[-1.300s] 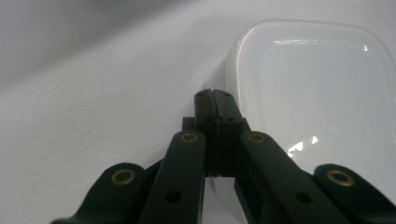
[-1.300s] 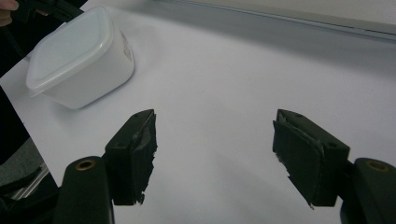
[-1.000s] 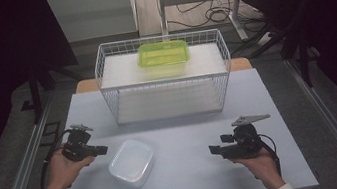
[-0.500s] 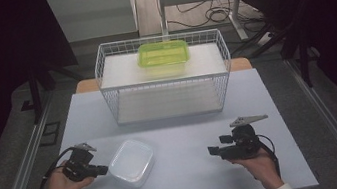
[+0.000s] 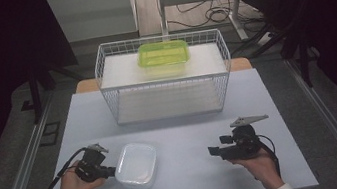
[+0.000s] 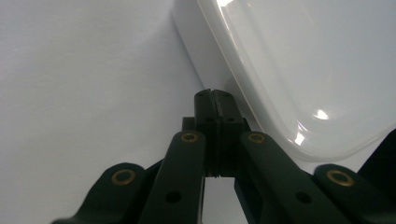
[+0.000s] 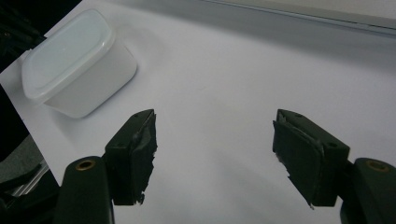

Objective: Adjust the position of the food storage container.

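Near counter's front-left corner, left gripper (image 5: 109,171) jaws pressed together, tips against white tub (image 5: 136,165), likely to nudge it; right gripper (image 5: 214,151) jaws spread, idle, well apart.

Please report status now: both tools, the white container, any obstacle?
Left tool shut, at white container wall. Right tool open, empty. Nothing between.

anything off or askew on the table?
Nothing spilled or damaged. The white lidded container sits slightly skewed to the table edge; the shut left gripper is at its side. The green container sits squarely on the wire rack.
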{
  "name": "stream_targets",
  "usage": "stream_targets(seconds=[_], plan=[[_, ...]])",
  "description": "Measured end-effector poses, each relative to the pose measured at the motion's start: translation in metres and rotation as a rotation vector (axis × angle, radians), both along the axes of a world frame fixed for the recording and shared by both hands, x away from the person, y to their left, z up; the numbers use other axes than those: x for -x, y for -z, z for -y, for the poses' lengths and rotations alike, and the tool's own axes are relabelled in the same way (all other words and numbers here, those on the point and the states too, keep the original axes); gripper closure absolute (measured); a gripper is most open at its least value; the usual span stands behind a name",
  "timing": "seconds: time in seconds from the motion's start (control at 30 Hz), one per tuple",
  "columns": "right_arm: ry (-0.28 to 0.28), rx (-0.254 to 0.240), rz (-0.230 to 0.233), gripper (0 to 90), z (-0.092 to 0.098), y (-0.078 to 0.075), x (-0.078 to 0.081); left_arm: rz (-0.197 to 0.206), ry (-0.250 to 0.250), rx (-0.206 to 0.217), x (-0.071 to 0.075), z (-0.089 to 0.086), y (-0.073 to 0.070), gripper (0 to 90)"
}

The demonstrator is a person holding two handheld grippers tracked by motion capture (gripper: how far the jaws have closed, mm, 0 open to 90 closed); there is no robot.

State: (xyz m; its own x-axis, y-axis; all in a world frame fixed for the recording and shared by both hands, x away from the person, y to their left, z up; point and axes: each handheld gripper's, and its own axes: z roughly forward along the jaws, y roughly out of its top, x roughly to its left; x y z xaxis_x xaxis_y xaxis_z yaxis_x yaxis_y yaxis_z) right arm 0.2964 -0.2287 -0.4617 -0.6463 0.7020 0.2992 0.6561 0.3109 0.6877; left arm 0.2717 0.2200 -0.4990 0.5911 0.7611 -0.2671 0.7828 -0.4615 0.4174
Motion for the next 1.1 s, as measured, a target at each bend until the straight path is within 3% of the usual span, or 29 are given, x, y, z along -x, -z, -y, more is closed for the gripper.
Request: stream_targets(seconds=[0.1,0.73,0.8,0.9,1.1], plan=[[0.001,0.0,-0.001,30.3,0.0,0.0,0.0,-0.011,0.017,-0.006,0.0,0.007,0.0,90.0],[0.004,0.005,-0.01,30.3,0.0,0.002,-0.001,-0.092,-0.007,0.162,-0.01,0.034,0.013,90.0],[0.004,0.007,-0.011,30.3,0.0,0.003,-0.001,-0.06,0.01,0.111,-0.009,0.042,0.011,90.0],[0.004,0.007,-0.016,30.3,-0.001,0.003,-0.002,-0.075,0.034,0.171,-0.011,0.056,0.007,90.0],[0.008,0.002,-0.011,30.3,0.001,0.002,-0.001,-0.069,0.048,0.169,-0.019,0.075,0.007,90.0]])
